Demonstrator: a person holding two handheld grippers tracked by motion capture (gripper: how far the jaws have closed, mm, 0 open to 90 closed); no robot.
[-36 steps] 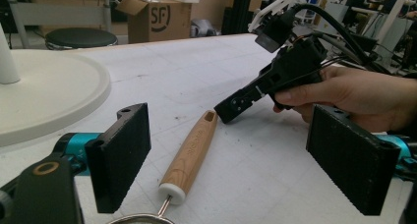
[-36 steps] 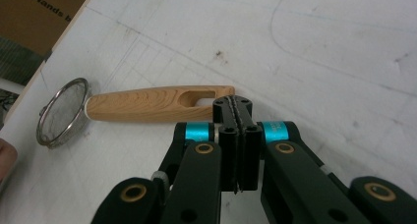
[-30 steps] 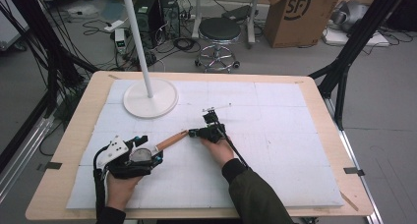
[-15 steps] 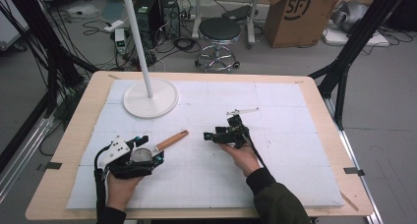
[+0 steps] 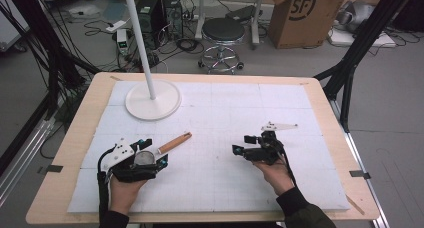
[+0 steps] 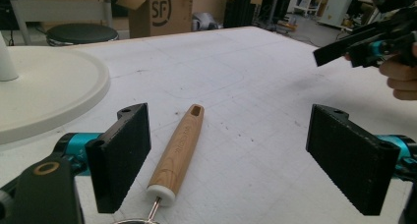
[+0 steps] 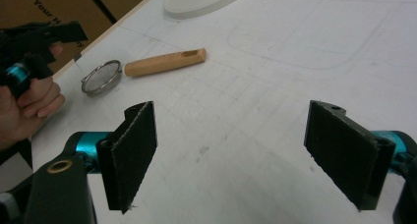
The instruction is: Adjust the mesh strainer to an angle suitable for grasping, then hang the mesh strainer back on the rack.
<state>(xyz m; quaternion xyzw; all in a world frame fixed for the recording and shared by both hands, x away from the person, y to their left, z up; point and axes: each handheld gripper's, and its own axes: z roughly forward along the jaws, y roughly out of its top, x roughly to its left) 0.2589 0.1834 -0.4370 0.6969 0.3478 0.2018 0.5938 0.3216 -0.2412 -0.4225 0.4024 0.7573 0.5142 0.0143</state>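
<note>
A small strainer with a wooden handle (image 5: 173, 143) and a metal mesh bowl (image 5: 144, 158) lies on the white mat. My left gripper (image 5: 156, 152) stands open over it. In the left gripper view the handle (image 6: 179, 153) lies on the mat between the two wide pads, nearer the left one, touching neither. My right gripper (image 5: 241, 144) is held off to the right, pointing left toward the strainer. Its jaws have just been opening and are open, with nothing between them (image 7: 236, 155). From there the mesh bowl (image 7: 101, 77) and handle (image 7: 164, 62) show farther off.
A white lamp base (image 5: 152, 100) with its pole stands at the back left of the mat (image 5: 300, 108). A small white plate-like piece (image 5: 279, 126) lies behind the right gripper. The wooden table rim (image 5: 65, 153) borders the mat. A stool and boxes stand beyond the table.
The right gripper left the tip of the wooden handle, opened, and moved right and a little toward the person. The left gripper and the strainer stayed put.
</note>
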